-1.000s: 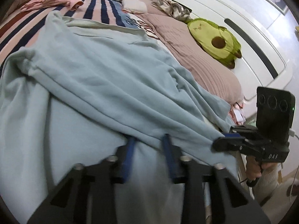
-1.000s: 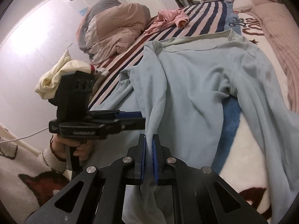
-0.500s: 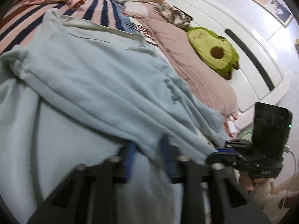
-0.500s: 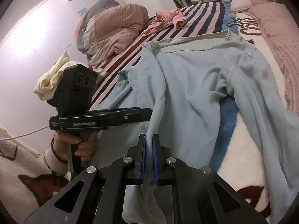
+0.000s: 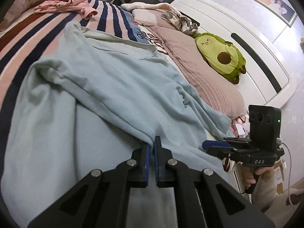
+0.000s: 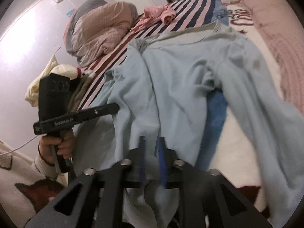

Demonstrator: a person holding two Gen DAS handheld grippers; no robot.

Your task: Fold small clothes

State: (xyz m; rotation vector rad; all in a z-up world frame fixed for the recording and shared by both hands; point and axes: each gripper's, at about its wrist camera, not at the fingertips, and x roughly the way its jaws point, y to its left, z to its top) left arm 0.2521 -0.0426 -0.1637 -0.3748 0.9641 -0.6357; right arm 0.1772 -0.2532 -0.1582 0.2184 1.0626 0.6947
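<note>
Shirt: a pale blue long-sleeved shirt (image 5: 106, 87) lies spread over the bed (image 5: 43, 28), neckline toward the far end, one sleeve folded across the body.
Left gripper (image 5: 151, 145): its blue-padded fingers (image 5: 146, 159) are pressed together on a fold of the shirt's near edge, with cloth pinched between them.
Right gripper (image 6: 152, 142): its fingers (image 6: 162, 163) are parting, with a narrow gap between them; shirt fabric hangs in that gap, and the blurred picture does not show whether the pads press on it.
Hands: each grips a black handle, a cream knitted cuff showing at the wrist.
Bed cover: striped in pink, navy and dark red.
Nearby: a pink garment (image 5: 66, 4) lies crumpled at the far end, an avocado plush toy (image 5: 220, 55) rests on a pink pillow (image 5: 199, 72) by the white headboard (image 5: 247, 43).
Side: a bundled quilt (image 6: 100, 32) lies beyond the shirt.
</note>
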